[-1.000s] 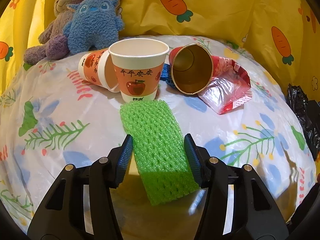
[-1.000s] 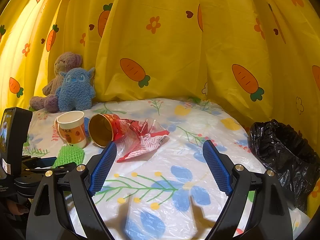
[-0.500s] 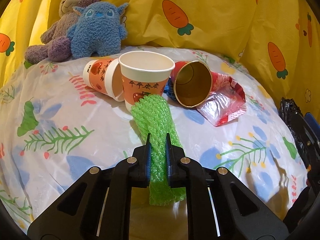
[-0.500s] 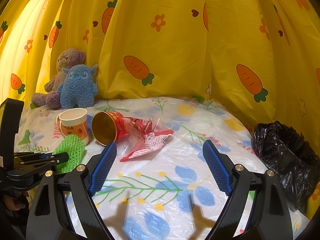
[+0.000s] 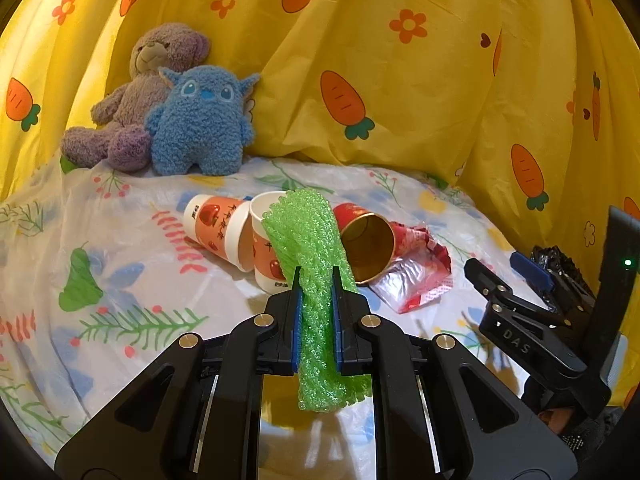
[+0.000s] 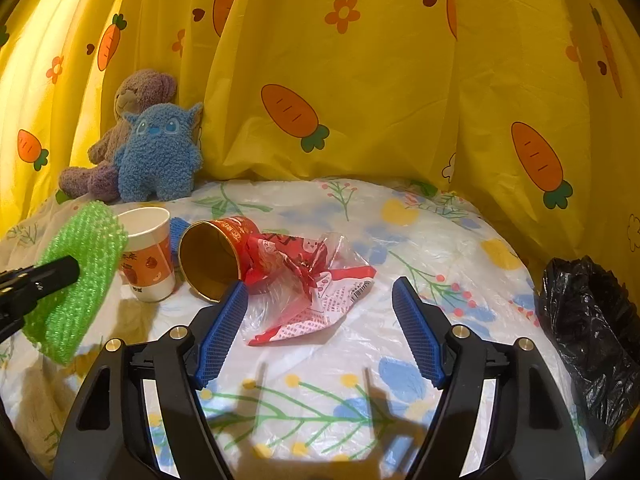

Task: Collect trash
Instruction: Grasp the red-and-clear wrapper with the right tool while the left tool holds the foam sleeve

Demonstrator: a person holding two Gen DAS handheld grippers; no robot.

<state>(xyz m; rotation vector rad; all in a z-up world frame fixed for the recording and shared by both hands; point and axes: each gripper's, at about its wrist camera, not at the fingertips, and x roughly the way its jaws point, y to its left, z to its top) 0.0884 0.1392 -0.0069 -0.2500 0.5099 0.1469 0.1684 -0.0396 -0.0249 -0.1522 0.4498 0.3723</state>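
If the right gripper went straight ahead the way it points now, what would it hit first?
Probably the red snack wrapper, which lies on the table between and just beyond the open right gripper; depth is uncertain in this fisheye view.

Left gripper (image 5: pixel 316 280) sits bottom center of its own view, jaws squeezed in tight on the green foam net (image 5: pixel 316 320). Right gripper (image 6: pixel 320 308) fills the bottom of its view, jaws spread wide, gripping nothing.

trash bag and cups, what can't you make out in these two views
- Black trash bag: its inside stays dark in the right wrist view; the right gripper covers most of it in the left.
- Upright paper cup: half hidden behind the green foam net, left wrist view.
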